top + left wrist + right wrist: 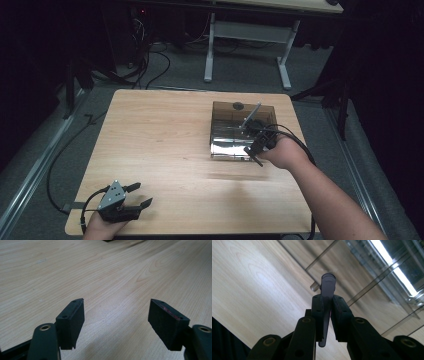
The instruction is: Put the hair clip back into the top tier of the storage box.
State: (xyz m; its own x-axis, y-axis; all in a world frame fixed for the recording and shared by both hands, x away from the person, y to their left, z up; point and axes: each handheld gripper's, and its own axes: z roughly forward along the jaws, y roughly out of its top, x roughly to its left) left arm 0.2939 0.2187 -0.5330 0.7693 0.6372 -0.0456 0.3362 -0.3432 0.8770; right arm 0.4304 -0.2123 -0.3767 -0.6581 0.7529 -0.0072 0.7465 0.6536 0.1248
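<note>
On the light wooden table (165,145), the right gripper (327,305) pinches a slim grey plastic stick (327,287) over the clear, dark-tinted rectangular box (220,112) (far right side), while the left gripper (116,315) rests near the front-left edge, jaws spread wide.

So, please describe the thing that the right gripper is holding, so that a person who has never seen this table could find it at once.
Start at the wooden table, then find the clear, smoky box on its right half. Over that box the right gripper is shut on a thin grey stick with a rounded tip, slanting up over the box. It is slim and matte, unlike the shiny metal in the box.
</note>
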